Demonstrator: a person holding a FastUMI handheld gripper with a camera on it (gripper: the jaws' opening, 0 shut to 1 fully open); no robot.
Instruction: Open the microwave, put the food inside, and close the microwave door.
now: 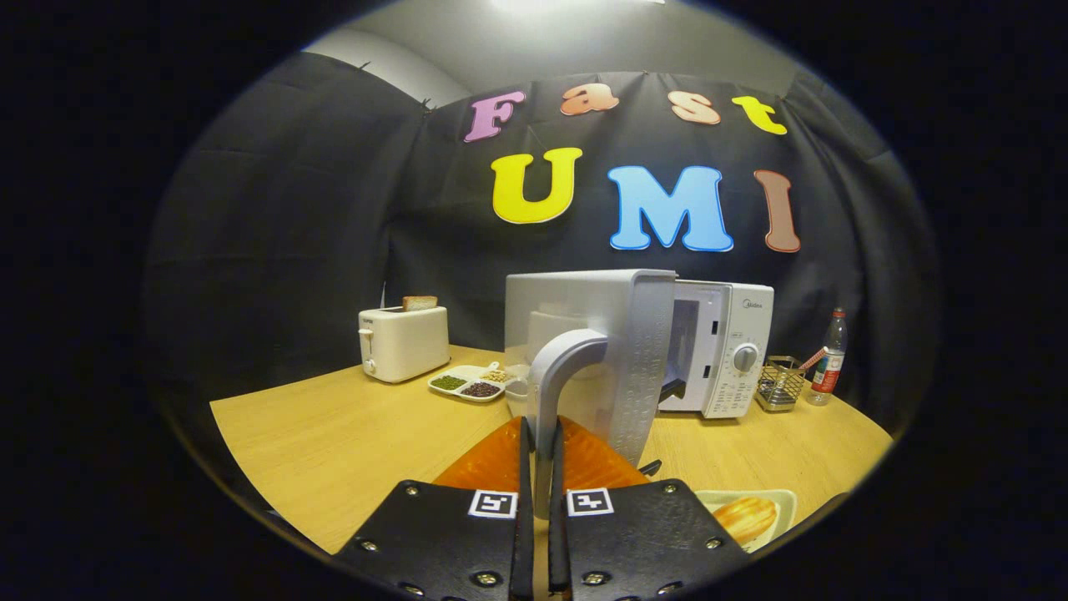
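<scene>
Gripper view: the gripper [541, 451] is clenched on the curved grey plastic door handle [557, 376], both fingers pressing its lower end, so the white microwave [726, 351] door stands swung wide and its cavity is exposed. Food, a golden bun on a pale rectangular tray [745, 517], waits on the wooden table [334, 434] just beside the fingers.

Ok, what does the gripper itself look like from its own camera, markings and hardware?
The gripper has two flat black plates at its base, studded with silver screws along the edges. Each plate carries a small square black-and-white fiducial tag near its inner corner. Two narrow, flat fingers run forward side by side from between the plates. No cables visible.
</scene>
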